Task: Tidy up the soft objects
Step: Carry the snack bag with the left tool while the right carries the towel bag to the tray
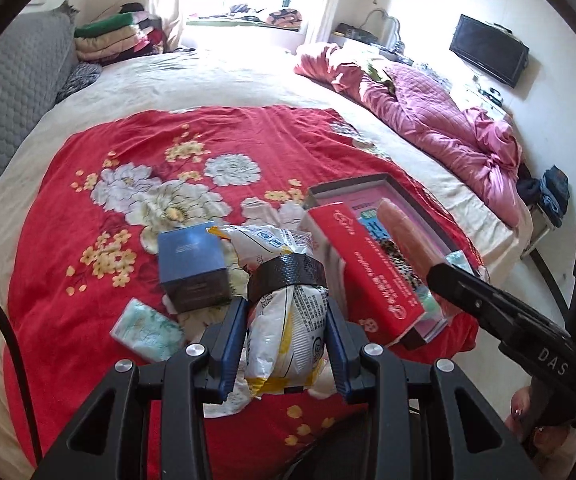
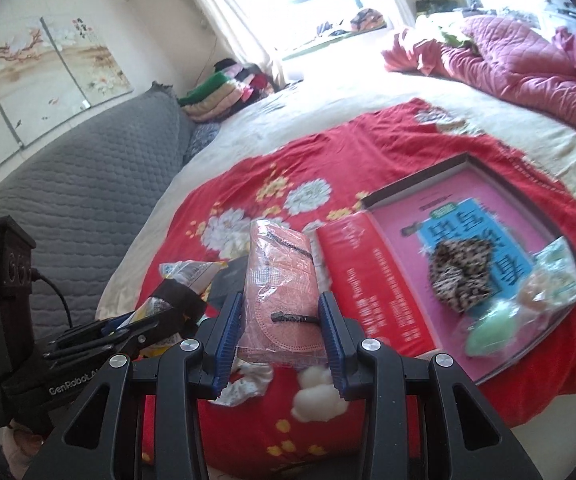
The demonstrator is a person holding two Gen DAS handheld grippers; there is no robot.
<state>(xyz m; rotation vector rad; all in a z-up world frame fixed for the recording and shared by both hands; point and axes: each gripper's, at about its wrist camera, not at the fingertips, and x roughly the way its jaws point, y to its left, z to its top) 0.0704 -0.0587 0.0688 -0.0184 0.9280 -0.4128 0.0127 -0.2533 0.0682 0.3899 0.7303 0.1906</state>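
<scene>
My left gripper (image 1: 286,303) is shut on a white and yellow plastic packet (image 1: 276,242) bound with a black band, held above the red flowered blanket (image 1: 136,136). My right gripper (image 2: 281,299) is shut on a salmon-pink packet in clear wrap (image 2: 278,252), also lifted off the bed. Each gripper shows in the other's view: the right gripper (image 1: 441,278) with its pink packet (image 1: 403,232), the left gripper (image 2: 144,324) with its packet (image 2: 186,274). To the right lies an open shallow box (image 2: 419,178) with a pink floor, holding a leopard-print scrunchie (image 2: 459,276), a green egg-shaped sponge (image 2: 487,334) and a tissue pack (image 2: 559,272).
The box's red lid (image 1: 367,272) leans against its left side. A dark blue carton (image 1: 192,270) and a flowered tissue pack (image 1: 148,328) lie on the blanket. A pink quilt (image 1: 439,120) is bunched at the far right, a grey padded headboard (image 2: 76,196) at the left, folded blankets (image 1: 116,36) behind.
</scene>
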